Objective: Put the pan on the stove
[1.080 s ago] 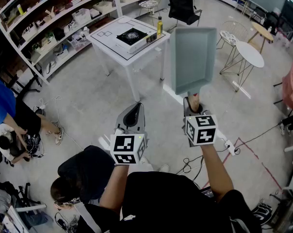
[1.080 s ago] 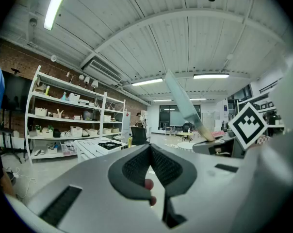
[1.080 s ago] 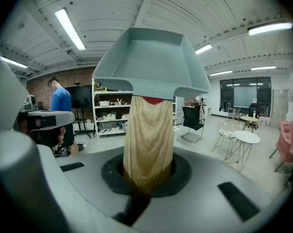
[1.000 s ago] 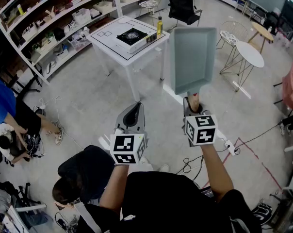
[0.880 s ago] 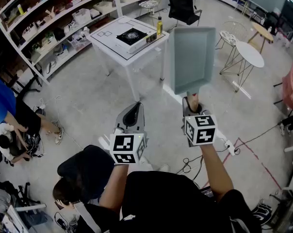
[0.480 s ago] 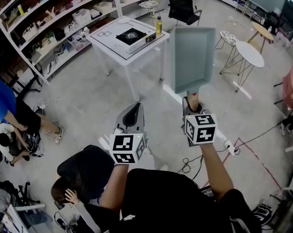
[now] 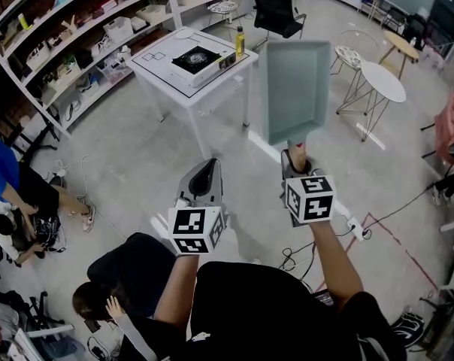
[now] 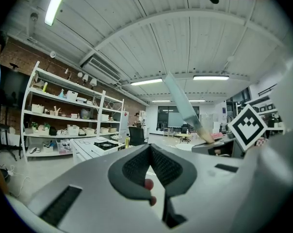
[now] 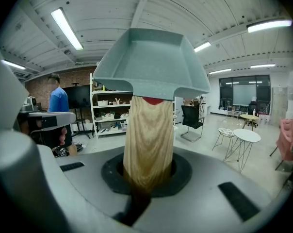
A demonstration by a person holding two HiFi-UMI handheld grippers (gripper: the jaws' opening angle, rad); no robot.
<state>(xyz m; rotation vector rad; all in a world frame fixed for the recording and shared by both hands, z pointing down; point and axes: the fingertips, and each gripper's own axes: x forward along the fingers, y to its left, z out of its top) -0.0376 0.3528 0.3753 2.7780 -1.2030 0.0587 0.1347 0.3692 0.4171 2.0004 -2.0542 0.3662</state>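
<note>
Pan [image 7: 296, 89] looks rigid, prob. light but front-heavy; R tongs [image 9: 147, 174] clenched on its wooden handle [image 9: 147, 135] (correct hold pt), L tongs [image 8: 150, 165] closed, empty.

Your pan [image 7: 296, 89], upper centre of the head view, is pale grey-green; its handle [image 9: 147, 140] is light wood grain with a red collar. Your grey left gripper [image 7: 206, 173] and right gripper [image 7: 296, 159] carry black-and-white square markers. Upper left, the stove [image 7: 198, 58] is black-topped on a white table [image 7: 164, 77].

Stove [image 7: 201, 59] on table [image 7: 183, 89]; pan [image 7: 295, 89] to right, well apart.
</note>
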